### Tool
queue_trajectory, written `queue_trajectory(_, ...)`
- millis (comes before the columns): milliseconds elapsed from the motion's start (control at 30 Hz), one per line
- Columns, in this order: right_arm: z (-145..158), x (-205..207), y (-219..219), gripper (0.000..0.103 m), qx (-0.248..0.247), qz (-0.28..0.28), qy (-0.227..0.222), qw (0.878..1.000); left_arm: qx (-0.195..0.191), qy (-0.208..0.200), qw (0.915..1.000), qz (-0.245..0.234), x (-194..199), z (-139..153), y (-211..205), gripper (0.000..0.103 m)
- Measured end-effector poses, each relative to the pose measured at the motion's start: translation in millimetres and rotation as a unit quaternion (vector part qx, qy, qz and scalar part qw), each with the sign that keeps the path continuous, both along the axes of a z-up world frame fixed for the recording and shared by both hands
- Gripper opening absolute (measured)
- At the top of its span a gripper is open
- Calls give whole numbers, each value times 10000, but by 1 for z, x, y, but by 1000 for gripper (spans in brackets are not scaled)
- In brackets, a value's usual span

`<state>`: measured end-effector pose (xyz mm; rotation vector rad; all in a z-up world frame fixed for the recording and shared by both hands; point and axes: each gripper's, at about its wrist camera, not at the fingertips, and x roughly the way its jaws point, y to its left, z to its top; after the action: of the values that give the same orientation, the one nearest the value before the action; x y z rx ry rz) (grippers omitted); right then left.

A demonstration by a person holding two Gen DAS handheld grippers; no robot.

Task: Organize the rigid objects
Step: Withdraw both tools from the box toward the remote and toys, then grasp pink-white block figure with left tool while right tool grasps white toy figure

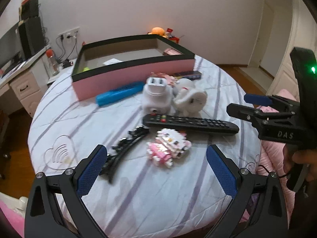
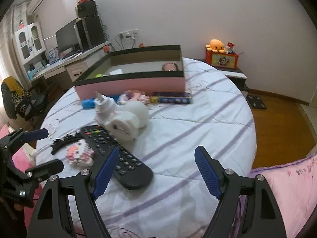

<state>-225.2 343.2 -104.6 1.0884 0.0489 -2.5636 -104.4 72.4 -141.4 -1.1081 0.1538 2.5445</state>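
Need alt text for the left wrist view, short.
Open left tongs hover over a bed, framing a pink-and-white brick figure beside a black hair clip. Beyond lie a black remote, white toys and a pink box; the open right tongs enter at right.

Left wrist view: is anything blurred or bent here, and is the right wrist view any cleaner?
Left wrist view: the black hair clip and blue case smear with motion blur; fisheye bows the pink box. Right wrist view: the remote reads sharper, same barrel distortion, dark corners.
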Motion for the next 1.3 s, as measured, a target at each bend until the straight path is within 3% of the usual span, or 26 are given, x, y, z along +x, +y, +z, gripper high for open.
queue_trajectory(200, -10, -5, 16, 80, -122, -118, -143, 9998, -209, -21, 9997, -88, -6, -14, 16, 97)
queue_trajectory(333, -15, -9, 21, 80, -165, -113, -200, 9996, -278, -241, 9991, -196, -13, -24, 24, 68)
queue_trajectory(467, -18, -12, 25, 80, -227, -119, -232, 9994, -344, -299, 9986, -256, -19, -31, 31, 61)
queue_trajectory(700, -18, -18, 28, 80, -248, -153, -247, 9993, -204, -312, 9982, -477, -18, -24, 24, 61)
queue_trajectory(833, -14, -21, 25, 80, -264, -151, -200, 9993, -145, -122, 9988, -451, -15, -12, 11, 61)
queue_trajectory(1300, -8, -45, -45, 80, -38, 503, -236, 9985, 35, 87, 9998, 187, -25, 5, -47, 61)
